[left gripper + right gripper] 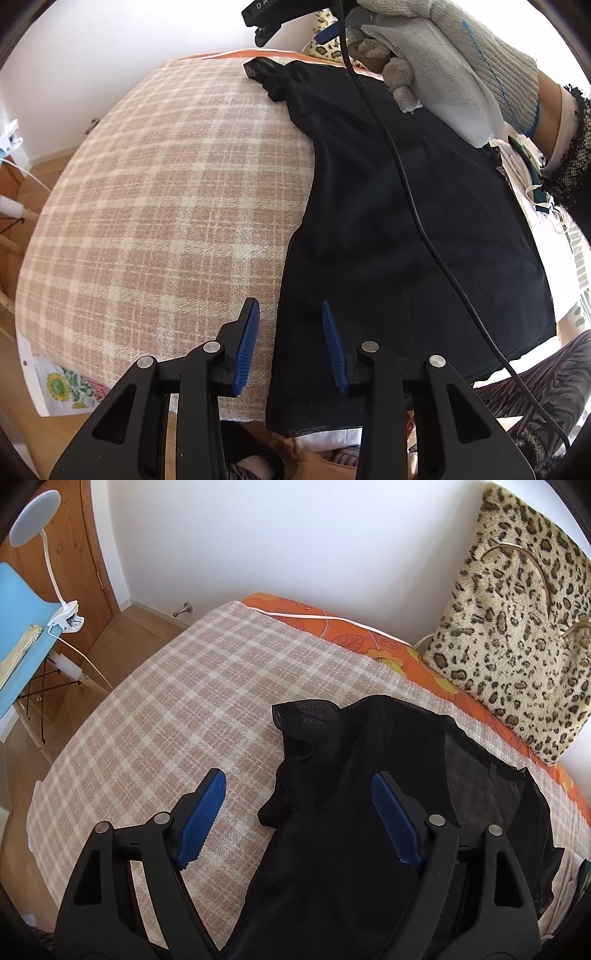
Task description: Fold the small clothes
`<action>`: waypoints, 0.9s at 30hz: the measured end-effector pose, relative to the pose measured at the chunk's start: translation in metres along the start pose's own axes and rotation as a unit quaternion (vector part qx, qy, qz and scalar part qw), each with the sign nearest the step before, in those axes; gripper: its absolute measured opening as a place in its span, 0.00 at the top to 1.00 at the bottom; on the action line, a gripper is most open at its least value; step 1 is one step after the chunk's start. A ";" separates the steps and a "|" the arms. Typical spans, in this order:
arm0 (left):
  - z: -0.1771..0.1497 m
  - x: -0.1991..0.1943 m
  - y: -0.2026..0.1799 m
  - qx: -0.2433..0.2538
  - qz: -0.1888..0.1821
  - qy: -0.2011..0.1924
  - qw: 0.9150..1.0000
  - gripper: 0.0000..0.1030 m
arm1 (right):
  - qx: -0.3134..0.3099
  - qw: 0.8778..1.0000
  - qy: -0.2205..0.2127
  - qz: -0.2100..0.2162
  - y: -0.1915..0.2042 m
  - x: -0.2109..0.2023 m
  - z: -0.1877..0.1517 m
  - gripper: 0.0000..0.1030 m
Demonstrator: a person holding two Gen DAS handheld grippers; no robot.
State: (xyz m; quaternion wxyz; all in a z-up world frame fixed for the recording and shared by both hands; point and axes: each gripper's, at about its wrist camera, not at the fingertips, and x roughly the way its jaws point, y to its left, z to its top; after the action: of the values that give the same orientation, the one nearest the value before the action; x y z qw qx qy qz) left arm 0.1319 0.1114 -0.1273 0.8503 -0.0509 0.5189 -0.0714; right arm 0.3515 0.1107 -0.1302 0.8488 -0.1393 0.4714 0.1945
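A black garment point(399, 221) lies spread lengthwise on a pink-and-cream checked blanket point(155, 206). My left gripper point(290, 314) is open and empty, low over the garment's near left edge, one blue pad over the blanket and one over the cloth. My right gripper point(299, 781) is open and empty above the garment's point(354, 797) far end, where a sheer strap point(303, 716) is bunched. In the left wrist view the right gripper point(264, 31) shows at the top, held by a gloved hand point(454, 62), its black cable point(413, 206) trailing across the garment.
A leopard-print cushion point(517, 627) leans on the wall at the back right, on an orange sheet point(351, 635). A blue table point(18, 627) with a clip-on white lamp point(48, 554) stands left of the bed. The blanket's left half is bare.
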 end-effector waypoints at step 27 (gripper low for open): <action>-0.023 -0.015 0.013 -0.012 -0.052 0.005 0.999 0.73 | 0.027 0.997 0.067 -0.007 -0.014 0.111 0.031 0.54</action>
State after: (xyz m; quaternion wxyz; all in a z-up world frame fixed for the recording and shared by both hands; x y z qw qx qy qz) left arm 0.1053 0.1267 -0.1273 0.8422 -0.0878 0.5205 -0.1099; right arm 0.4344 0.1330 -0.2085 0.8202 -0.1323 0.5314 0.1657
